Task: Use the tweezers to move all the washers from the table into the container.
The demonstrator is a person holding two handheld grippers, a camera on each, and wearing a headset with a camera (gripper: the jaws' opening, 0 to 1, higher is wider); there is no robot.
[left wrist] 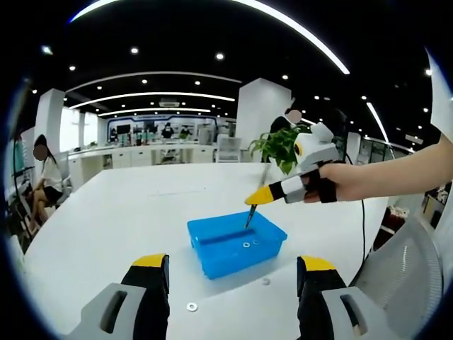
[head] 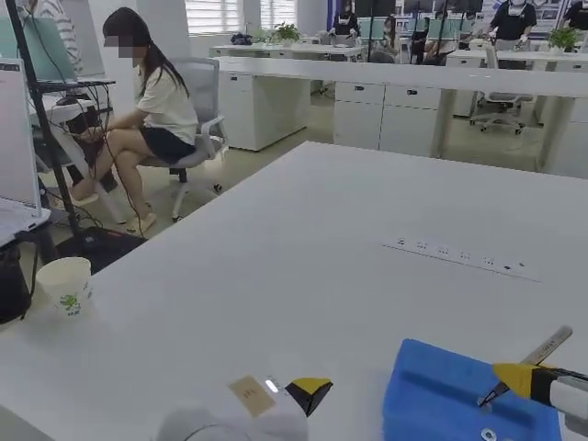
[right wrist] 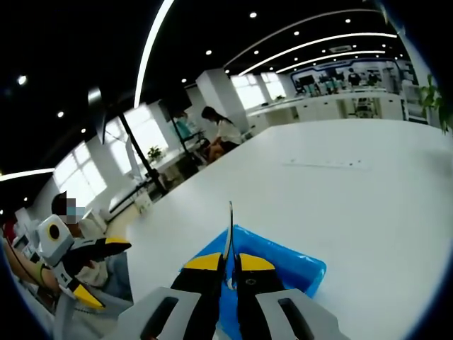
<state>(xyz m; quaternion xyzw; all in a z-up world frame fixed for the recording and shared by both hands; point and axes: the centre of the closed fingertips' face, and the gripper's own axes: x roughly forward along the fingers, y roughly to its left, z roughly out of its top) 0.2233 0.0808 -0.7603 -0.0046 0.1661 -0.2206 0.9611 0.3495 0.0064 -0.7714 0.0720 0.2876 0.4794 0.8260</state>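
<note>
Tweezers (left wrist: pixel 249 216) are pointing tip-down into the blue container (left wrist: pixel 212 261), centre frame, right gripper (left wrist: pixel 258 196) clamping them; left gripper (left wrist: pixel 233 263) gaping empty.

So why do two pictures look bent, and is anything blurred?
Left gripper view: fisheye, so the ceiling light strips arc and the table bulges, yet the blue container is sharp. Right gripper view: same bending, the tweezers crisp. Head view: straight lines, slightly soft, windows glaring.
</note>
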